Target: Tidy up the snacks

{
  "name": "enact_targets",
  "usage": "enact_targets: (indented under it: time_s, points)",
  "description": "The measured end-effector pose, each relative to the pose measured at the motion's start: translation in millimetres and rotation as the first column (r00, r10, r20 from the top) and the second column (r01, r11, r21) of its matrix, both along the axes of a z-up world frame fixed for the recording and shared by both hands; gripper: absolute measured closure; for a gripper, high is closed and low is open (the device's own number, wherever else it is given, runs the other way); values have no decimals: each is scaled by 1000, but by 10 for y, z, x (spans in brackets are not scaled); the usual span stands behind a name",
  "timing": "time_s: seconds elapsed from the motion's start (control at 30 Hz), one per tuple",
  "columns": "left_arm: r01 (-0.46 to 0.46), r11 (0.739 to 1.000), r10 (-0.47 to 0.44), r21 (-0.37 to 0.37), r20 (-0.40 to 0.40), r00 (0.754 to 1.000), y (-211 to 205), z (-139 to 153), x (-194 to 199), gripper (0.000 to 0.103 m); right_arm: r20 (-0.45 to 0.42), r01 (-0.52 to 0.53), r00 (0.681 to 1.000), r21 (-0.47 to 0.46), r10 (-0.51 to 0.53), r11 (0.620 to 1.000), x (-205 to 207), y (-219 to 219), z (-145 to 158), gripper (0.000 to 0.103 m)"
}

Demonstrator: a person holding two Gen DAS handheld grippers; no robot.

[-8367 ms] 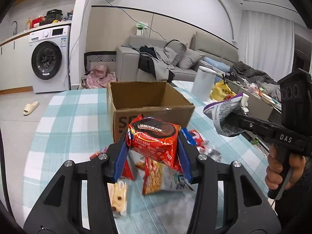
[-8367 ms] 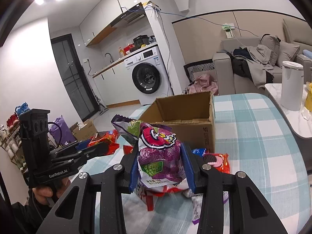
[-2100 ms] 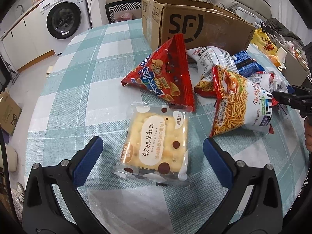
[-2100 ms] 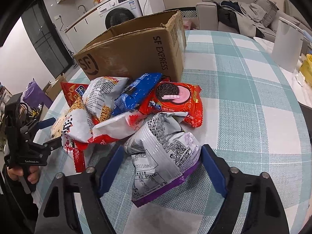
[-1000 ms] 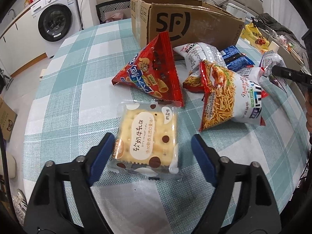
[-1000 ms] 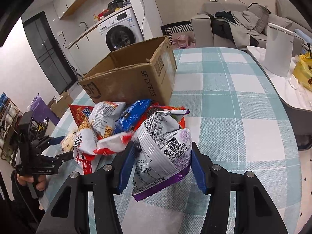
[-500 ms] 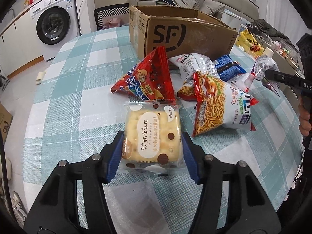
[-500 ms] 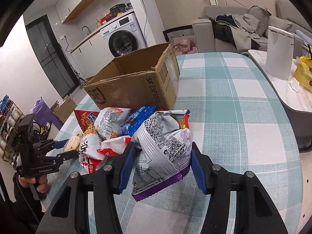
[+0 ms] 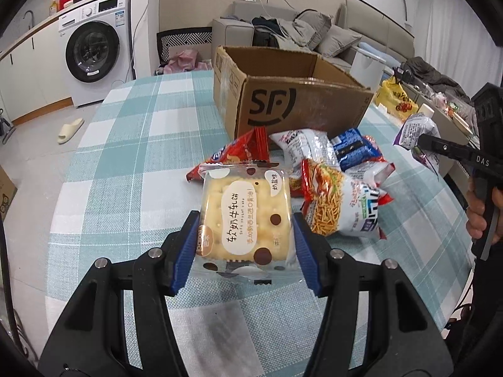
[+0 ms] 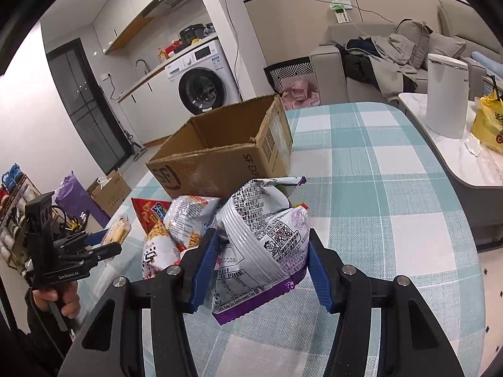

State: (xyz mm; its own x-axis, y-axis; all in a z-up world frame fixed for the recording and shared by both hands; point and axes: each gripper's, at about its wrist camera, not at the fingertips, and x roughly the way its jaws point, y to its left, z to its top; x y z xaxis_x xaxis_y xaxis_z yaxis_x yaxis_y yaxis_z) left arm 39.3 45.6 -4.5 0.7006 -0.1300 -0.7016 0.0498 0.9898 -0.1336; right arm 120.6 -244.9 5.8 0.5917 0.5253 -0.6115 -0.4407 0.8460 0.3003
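My left gripper is shut on a clear-wrapped yellow cracker pack and holds it above the checked table. My right gripper is shut on a silver and purple snack bag, lifted off the table. An open cardboard box stands behind the snack pile; it also shows in the right wrist view. On the table lie a red triangular chip bag, a noodle snack bag, a white bag and a blue pack.
A white cylinder and a yellow bag stand on a side table at the right. A washing machine and a sofa are behind. The table's right edge is near my right gripper.
Both grippers closed on their packs and lifted them: the left took the cracker pack off the table, the right raised the purple bag toward the box.
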Motion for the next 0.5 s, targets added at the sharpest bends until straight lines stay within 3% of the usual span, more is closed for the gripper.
enact_targets:
  time_s: [0.5]
  points:
    - [-29, 1000, 29, 0, 102, 994, -46, 278, -62, 48, 37, 15, 999, 34, -16, 999, -73, 79, 122, 48]
